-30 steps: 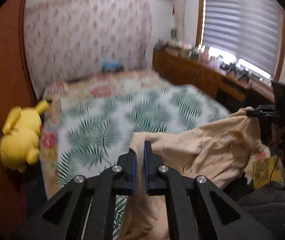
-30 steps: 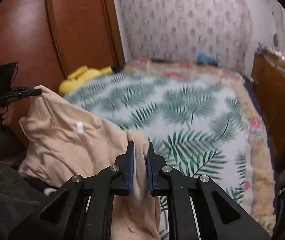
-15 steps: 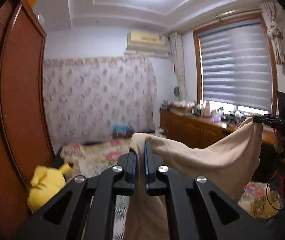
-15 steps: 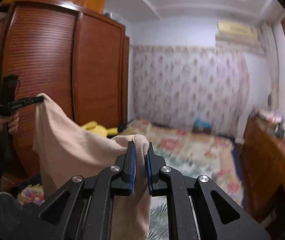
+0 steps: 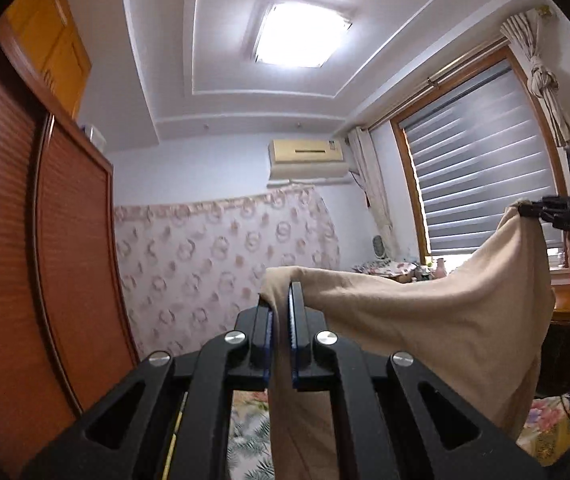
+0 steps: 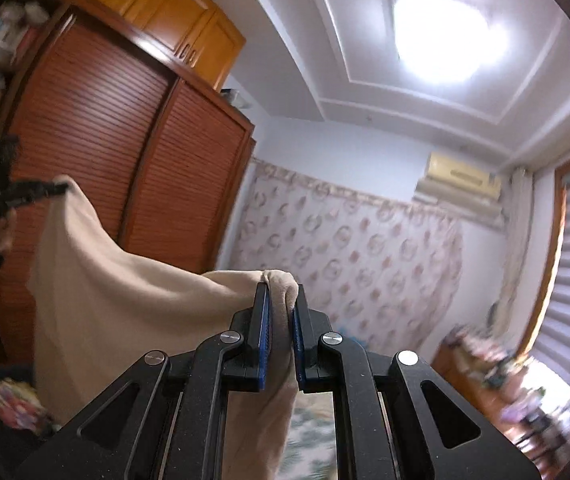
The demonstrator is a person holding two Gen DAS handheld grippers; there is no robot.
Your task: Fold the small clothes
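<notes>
Bedroom with lit ceiling lamp (image 5: 299, 38); both grippers' jaws clamp the raised beige garment (image 5: 437, 328)

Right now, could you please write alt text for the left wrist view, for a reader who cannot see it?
The left hand-held gripper is shut on a corner of a beige garment, which hangs stretched to the right hand-held gripper at the right edge. Behind are a patterned wall covering, a wooden wardrobe, a ceiling light and window blinds.
</notes>
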